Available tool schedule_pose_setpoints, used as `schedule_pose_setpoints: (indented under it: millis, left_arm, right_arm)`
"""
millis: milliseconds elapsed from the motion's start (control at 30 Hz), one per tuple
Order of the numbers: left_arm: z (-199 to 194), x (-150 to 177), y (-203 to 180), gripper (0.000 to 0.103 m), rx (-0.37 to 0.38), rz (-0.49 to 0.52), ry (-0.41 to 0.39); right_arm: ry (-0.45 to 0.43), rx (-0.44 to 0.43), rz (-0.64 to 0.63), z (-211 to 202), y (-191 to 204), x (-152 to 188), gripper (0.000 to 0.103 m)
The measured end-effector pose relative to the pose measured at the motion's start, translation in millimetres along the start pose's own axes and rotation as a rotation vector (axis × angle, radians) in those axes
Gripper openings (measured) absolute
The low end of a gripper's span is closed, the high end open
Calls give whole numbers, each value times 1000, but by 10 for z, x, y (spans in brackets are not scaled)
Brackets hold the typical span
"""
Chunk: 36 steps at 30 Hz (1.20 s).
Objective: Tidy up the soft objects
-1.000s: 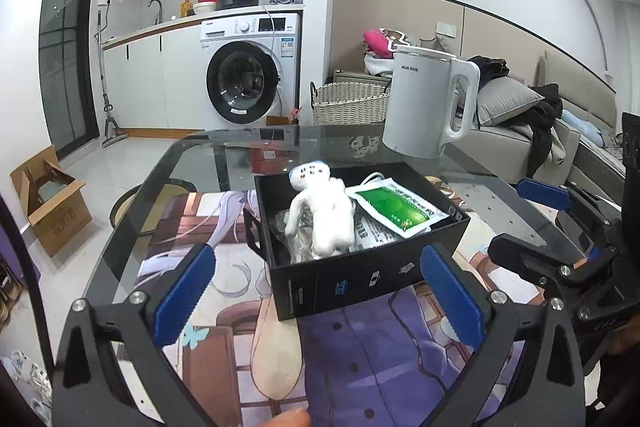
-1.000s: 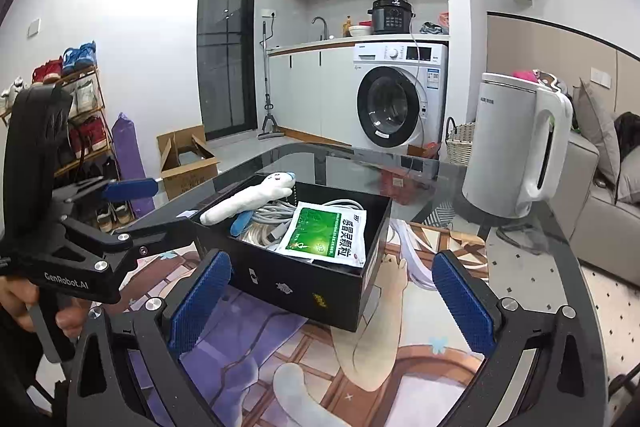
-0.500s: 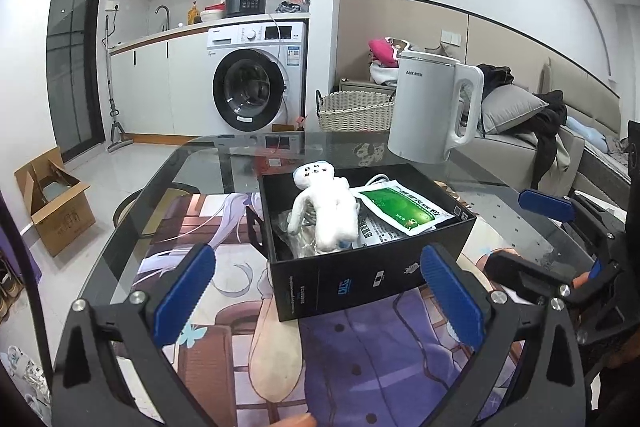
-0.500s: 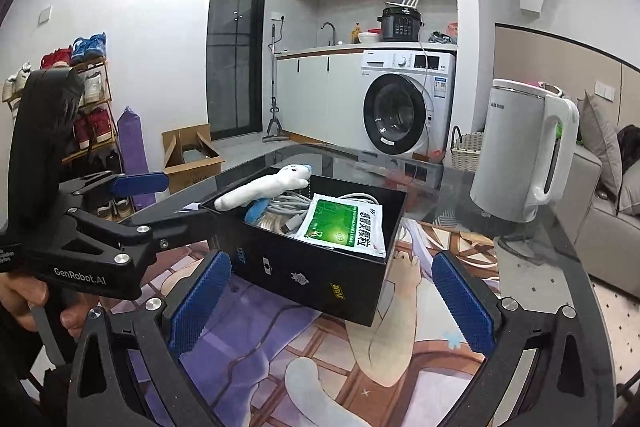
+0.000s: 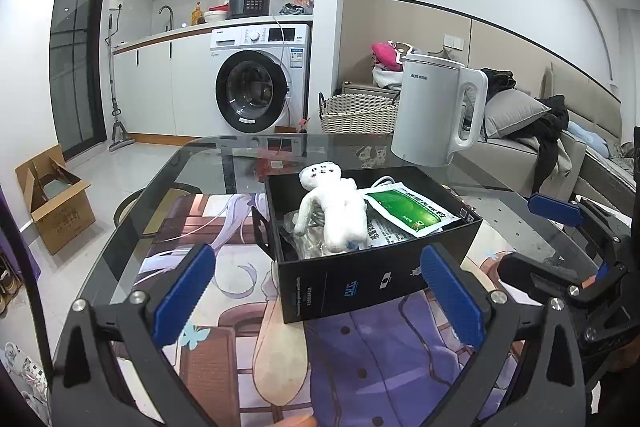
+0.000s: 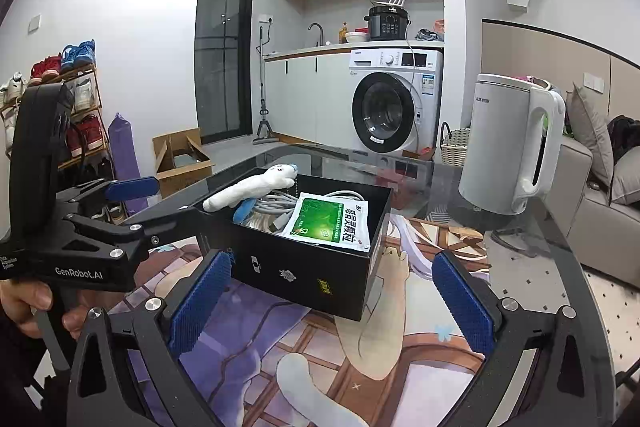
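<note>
While both tools hang back from the glass table [image 5: 192, 163], your risks rank by size. Kettle [image 6: 510, 143] stands just behind the black box [image 5: 372, 279]; a wide swing w/ the right gripper [image 6: 332, 299] could knock it. Box is light-looking: a push from the left gripper [image 5: 316, 291] may slide it. Both jaws are spread wide, empty. White plush doll [image 5: 336, 207] lies inside atop cables, beside the green sachet [image 6: 330, 221]; a deep pinch may snag a cable.

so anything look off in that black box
The plush lies on top of the cables, its head poking over the box rim rather than tucked in. The green packet overhangs the rim.
</note>
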<state>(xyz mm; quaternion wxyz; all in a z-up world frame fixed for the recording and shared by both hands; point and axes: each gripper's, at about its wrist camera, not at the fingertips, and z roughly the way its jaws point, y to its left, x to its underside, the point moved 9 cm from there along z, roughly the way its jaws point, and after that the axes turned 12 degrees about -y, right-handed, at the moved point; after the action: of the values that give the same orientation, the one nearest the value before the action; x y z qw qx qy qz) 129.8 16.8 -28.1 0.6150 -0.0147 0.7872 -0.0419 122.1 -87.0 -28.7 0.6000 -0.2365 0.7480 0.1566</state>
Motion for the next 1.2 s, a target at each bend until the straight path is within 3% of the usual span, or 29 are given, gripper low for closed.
schedule_pose_setpoints:
  millis: [1200]
  left_arm:
    - [-61, -68, 21, 103, -4, 7, -29]
  right_arm:
    - [-1, 16, 6, 18, -80, 14, 103]
